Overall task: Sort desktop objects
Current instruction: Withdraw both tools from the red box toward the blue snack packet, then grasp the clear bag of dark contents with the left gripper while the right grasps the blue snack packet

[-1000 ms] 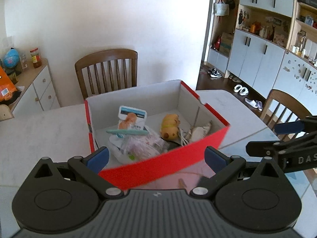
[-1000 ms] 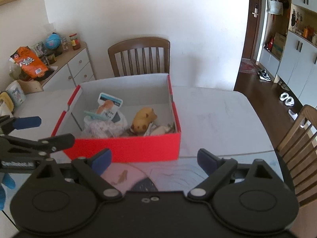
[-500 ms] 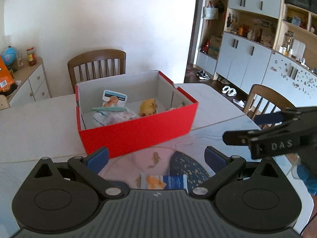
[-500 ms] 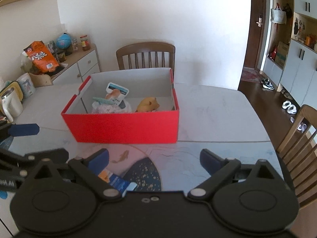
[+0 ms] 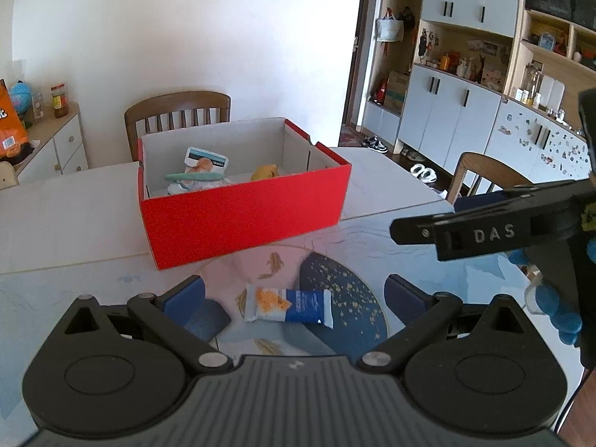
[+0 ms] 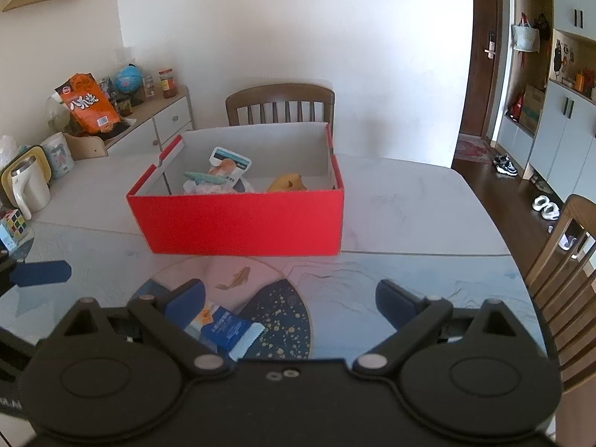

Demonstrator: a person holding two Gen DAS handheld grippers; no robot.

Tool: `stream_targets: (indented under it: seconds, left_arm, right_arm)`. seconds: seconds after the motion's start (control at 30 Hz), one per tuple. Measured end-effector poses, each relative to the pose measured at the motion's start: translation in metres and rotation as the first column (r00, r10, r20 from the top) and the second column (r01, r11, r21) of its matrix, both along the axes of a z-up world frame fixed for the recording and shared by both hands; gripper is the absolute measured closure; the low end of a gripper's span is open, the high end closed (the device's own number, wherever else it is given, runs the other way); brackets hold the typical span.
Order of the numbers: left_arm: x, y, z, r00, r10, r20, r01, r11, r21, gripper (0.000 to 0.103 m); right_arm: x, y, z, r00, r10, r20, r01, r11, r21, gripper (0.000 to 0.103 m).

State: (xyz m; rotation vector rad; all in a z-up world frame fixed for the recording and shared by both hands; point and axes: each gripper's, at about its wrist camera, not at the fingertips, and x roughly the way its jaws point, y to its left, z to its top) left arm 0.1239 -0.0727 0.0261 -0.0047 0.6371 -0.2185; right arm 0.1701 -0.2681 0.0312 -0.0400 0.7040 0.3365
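**Red box part filled, one packet left out on the mat**

The red box on the table holds a white-labelled packet, a teal stick and a yellow toy. A blue snack packet lies on the patterned mat near it. Left gripper and right gripper both gape wide, empty

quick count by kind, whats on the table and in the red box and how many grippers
red box: 1
snack packet on the table mat, outside the box: 1
things visible in the box: 3 (carded pack, teal item, yellow toy); more may be hidden
hand-held gripper: 2 (left, right)
total: 7
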Motion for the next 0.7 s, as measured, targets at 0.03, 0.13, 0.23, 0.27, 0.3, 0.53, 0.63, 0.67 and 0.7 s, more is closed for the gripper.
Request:
stream_targets:
  seconds: [0.03,0.13,0.23,0.27,0.3,0.53,0.63,0.67,0.7]
  left_arm:
    - [-0.003,-0.001,-0.002,1.0,0.0,0.007,0.0,1.0,0.008,0.0]
    - [-0.011,-0.001,-0.007,1.0,-0.005,0.02,0.005,1.0,0.009,0.0]
    - [-0.017,0.0,-0.014,1.0,-0.001,0.02,0.001,1.0,0.0,0.0]
    - [-0.019,-0.001,-0.016,1.0,-0.003,0.02,0.003,1.0,-0.001,0.0]
    - [-0.021,-0.001,-0.019,1.0,-0.006,0.021,0.006,1.0,-0.004,0.0]
    - [-0.034,-0.003,-0.036,0.999,-0.024,0.035,0.024,1.0,0.008,0.0]
    - [-0.039,-0.002,-0.044,0.999,-0.024,0.037,0.024,1.0,0.0,0.0]
    - [-0.041,-0.002,-0.047,0.999,-0.022,0.035,0.023,1.0,-0.005,0.0]
    - [-0.042,-0.002,-0.05,0.999,-0.022,0.033,0.022,1.0,-0.006,0.0]
  right_arm:
    - [-0.001,0.0,-0.002,1.0,0.003,-0.003,-0.003,1.0,0.005,0.004]
    - [-0.003,0.002,-0.01,1.0,0.006,-0.006,-0.006,1.0,0.009,0.004]
    - [-0.005,0.003,-0.018,1.0,0.005,-0.006,-0.005,1.0,0.017,0.004]
    - [-0.006,0.005,-0.02,1.0,0.005,-0.004,-0.005,1.0,0.017,0.004]
    - [-0.007,0.006,-0.023,1.0,0.006,-0.002,-0.006,1.0,0.016,0.004]
    - [-0.011,0.013,-0.038,1.0,0.025,-0.006,-0.025,1.0,0.019,0.004]
    - [-0.011,0.015,-0.044,0.999,0.032,-0.005,-0.032,0.999,0.017,0.004]
    - [-0.011,0.016,-0.047,0.999,0.035,-0.008,-0.034,0.999,0.019,0.004]
    - [-0.011,0.017,-0.049,0.999,0.036,-0.011,-0.036,0.999,0.019,0.004]
